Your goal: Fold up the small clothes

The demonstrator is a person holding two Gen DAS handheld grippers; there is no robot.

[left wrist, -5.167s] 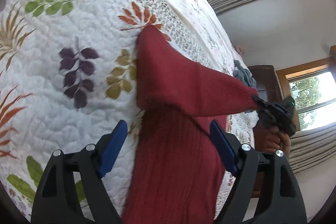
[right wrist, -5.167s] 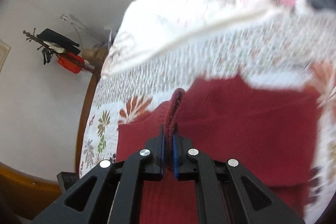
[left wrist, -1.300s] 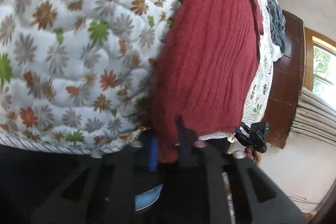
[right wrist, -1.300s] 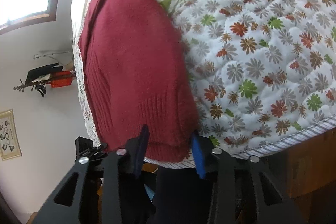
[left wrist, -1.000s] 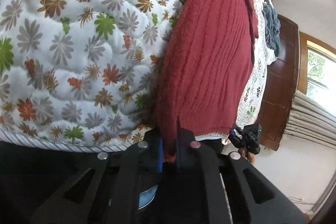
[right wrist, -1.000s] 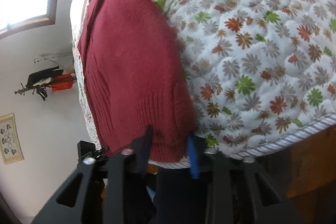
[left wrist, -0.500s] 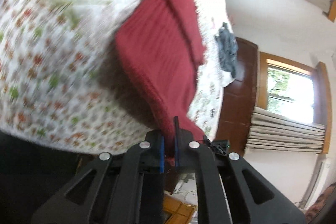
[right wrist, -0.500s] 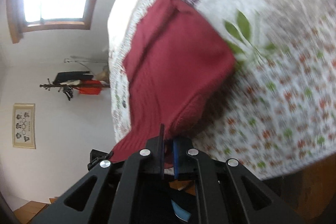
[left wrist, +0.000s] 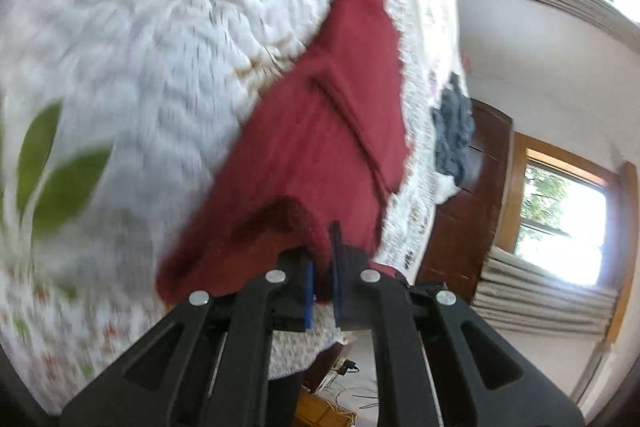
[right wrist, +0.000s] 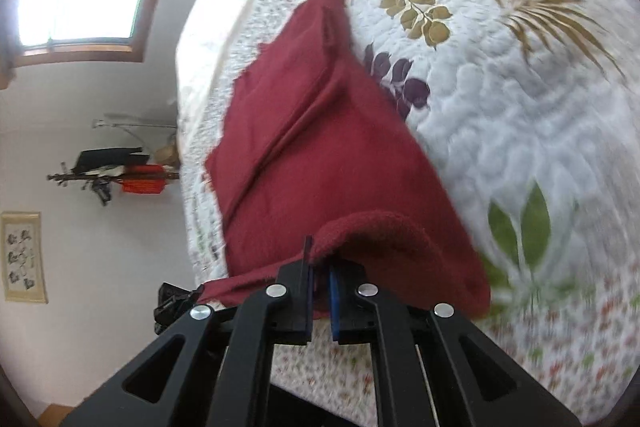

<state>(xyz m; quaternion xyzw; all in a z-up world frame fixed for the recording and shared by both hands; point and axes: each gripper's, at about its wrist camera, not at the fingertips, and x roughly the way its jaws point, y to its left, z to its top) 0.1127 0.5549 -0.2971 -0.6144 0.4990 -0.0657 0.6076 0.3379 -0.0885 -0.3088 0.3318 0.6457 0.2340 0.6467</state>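
One red sweater [left wrist: 320,147], one quilt [left wrist: 120,47], two claws [left wrist: 322,291].

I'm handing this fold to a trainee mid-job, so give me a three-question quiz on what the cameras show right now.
1. True or false: both the left gripper and the right gripper are shut on the red sweater.
2. What does the sweater lie on? A) bare floor B) leaf-print quilt C) wooden table
3. Fill in: the dark garment near the bed's far edge is ____ the sweater (touching / apart from).

Key: 1 true; 2 B; 3 apart from.
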